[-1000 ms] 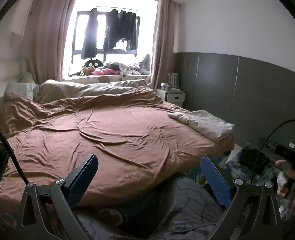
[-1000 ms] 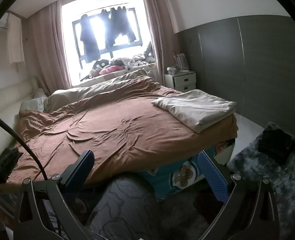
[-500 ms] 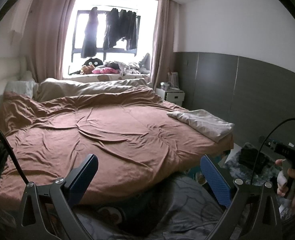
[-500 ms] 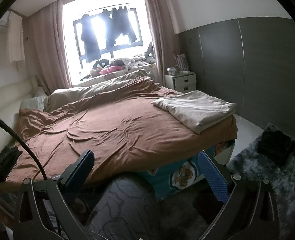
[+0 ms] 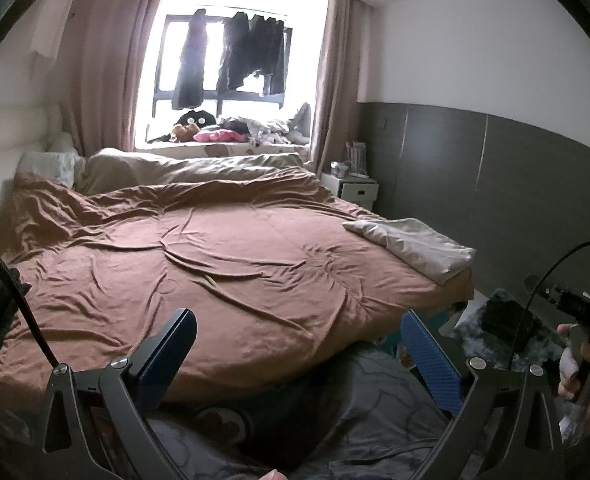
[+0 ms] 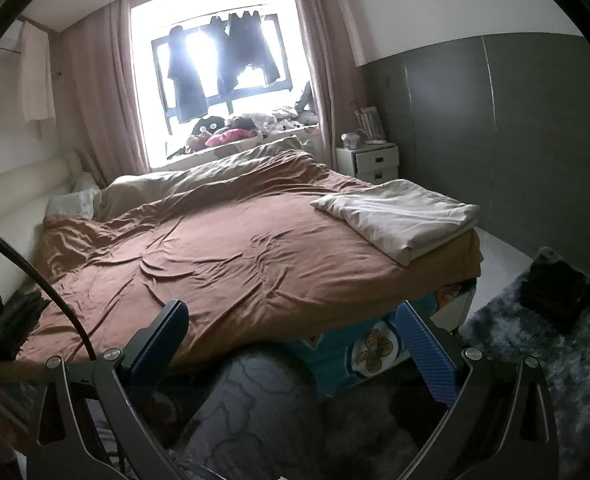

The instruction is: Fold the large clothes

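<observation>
Both tools hang spread wide and empty before the bed point(image 5: 215, 272): left tool point(image 5: 295, 352), right tool point(image 6: 291, 344). A folded cream cloth point(image 6: 403, 216) lies on the brown cover's far right corner (well apart from either tool).

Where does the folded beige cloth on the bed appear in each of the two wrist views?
Left wrist view: the folded beige cloth lies right of centre, on the brown cover near the bed's right corner.
Right wrist view: the same cloth lies right of centre, larger, at the same corner.
Shared landmark: the white nightstand beyond it, beside the curtain.
</observation>
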Motion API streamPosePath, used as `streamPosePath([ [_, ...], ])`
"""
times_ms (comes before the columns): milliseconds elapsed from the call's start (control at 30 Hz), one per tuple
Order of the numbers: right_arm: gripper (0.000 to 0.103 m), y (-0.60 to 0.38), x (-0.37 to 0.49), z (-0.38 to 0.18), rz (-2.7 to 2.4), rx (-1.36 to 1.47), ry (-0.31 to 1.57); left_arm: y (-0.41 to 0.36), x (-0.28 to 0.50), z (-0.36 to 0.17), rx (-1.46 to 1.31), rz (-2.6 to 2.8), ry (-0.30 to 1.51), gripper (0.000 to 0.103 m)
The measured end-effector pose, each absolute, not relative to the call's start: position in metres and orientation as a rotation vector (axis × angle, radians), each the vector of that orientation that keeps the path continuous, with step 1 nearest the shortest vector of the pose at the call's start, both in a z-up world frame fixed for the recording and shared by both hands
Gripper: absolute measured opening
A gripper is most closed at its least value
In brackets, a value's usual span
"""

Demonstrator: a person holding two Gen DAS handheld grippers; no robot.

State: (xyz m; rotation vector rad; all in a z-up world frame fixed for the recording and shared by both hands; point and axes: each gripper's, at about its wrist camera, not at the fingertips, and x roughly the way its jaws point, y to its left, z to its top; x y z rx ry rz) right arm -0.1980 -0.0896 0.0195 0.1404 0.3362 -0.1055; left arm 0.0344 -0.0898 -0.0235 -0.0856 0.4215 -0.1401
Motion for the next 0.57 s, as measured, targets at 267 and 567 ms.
streamPosePath([
  [267,0.103,-0.0899,-0.1978,0.0185,-0.105,0.140,0.338,-0.0870,0.0349,-0.0249,-0.093,-0.137,0.420,0.103],
  [567,0.103,-0.0906,-0.1957,0.0178,-0.102,0.134,0.340,-0.0898,0.0295,-0.0237,-0.071,-0.129,0.400,0.103],
])
